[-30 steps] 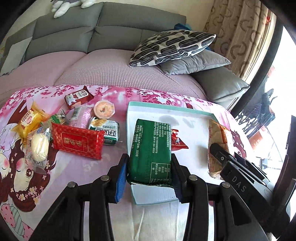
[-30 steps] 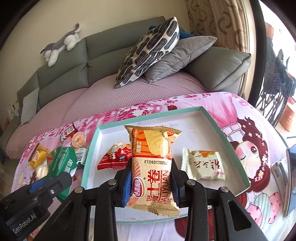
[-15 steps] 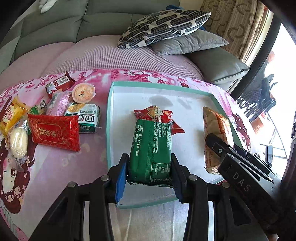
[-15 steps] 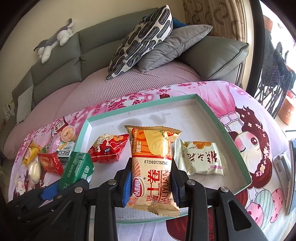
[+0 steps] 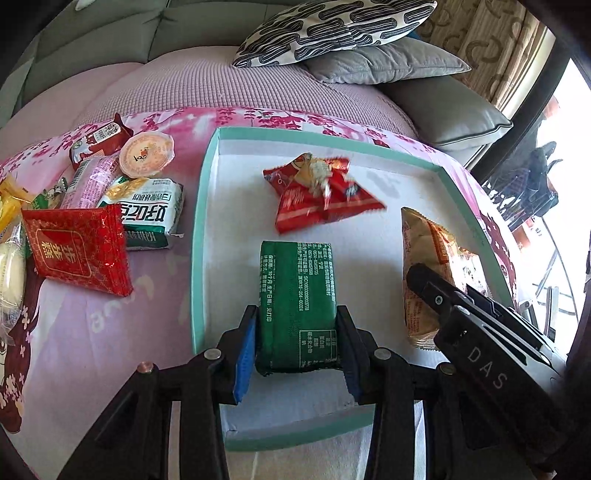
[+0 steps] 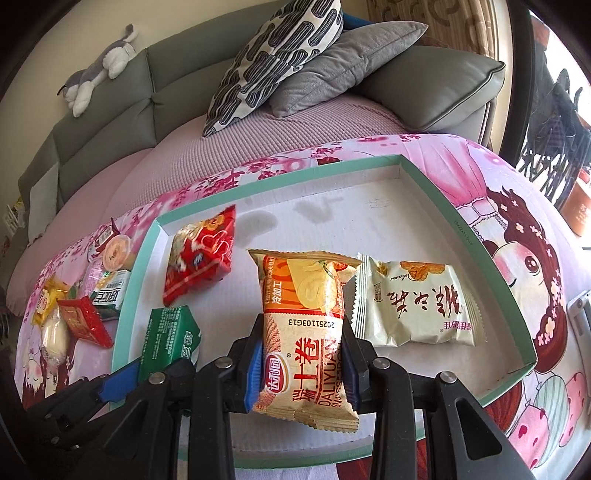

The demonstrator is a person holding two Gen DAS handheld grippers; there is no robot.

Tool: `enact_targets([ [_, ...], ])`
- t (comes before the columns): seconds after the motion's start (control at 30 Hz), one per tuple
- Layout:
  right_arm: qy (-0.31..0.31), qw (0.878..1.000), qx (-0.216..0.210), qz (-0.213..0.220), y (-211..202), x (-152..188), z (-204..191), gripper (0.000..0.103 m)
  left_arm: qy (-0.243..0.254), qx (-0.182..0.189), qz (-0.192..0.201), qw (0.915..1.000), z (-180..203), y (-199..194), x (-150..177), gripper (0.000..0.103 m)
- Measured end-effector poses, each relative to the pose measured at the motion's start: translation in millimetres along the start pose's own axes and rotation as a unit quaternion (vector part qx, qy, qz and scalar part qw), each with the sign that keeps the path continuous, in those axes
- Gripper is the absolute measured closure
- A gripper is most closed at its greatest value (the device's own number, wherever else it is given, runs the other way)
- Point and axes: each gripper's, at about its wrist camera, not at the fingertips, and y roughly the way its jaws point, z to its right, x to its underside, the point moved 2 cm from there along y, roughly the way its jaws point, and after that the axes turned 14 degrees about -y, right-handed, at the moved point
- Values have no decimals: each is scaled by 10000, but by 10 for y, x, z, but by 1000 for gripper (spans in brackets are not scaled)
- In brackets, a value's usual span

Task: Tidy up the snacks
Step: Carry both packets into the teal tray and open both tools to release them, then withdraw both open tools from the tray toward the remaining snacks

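Observation:
A white tray with a teal rim (image 5: 197, 236) lies on the pink printed cloth. My left gripper (image 5: 297, 317) holds a green snack pack (image 5: 297, 306) low over the tray's near left part; its jaws are closing, pads pressed on the pack's sides. My right gripper (image 6: 302, 328) is shut on an orange swiss-roll pack (image 6: 303, 295), just over the tray's front middle. A red packet (image 6: 201, 258) and a pale cream packet (image 6: 413, 306) lie in the tray. The two grippers are side by side, the green pack (image 6: 170, 339) to the left of the roll.
Left of the tray several loose snacks lie on the cloth: a flat red packet (image 5: 77, 251), a green-white pack (image 5: 147, 214), a jelly cup (image 5: 147, 153). Behind is a grey sofa with cushions (image 5: 332, 26) and a plush toy (image 6: 99, 70).
Both grippers have come down and forward over the tray, each still holding its pack. The tray and the red packet now look nearer and larger.

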Motion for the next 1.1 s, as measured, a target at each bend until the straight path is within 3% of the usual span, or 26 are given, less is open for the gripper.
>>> enact_targets([
  [0.37, 24, 9999, 44, -94, 60, 14, 0, 64, -55, -22, 6, 10000, -16, 17, -6, 59],
  [0.7, 53, 9998, 165, -59, -61, -19, 56, 44, -147, 15, 100, 9998, -39, -129, -58, 47],
  [0.8, -40, 9995, 313, 71, -202, -50, 54, 42, -108, 26, 292, 9995, -14, -300, -82, 39],
  [0.9, -85, 9989, 379, 272, -358, -90, 47, 41, -123, 135, 495, 9986, -19, -488, -118, 38],
  [1.1, -82, 9979, 441, 478, -541, -136, 59, 41, -138, -23, 859, 9962, -95, -723, -195, 31],
])
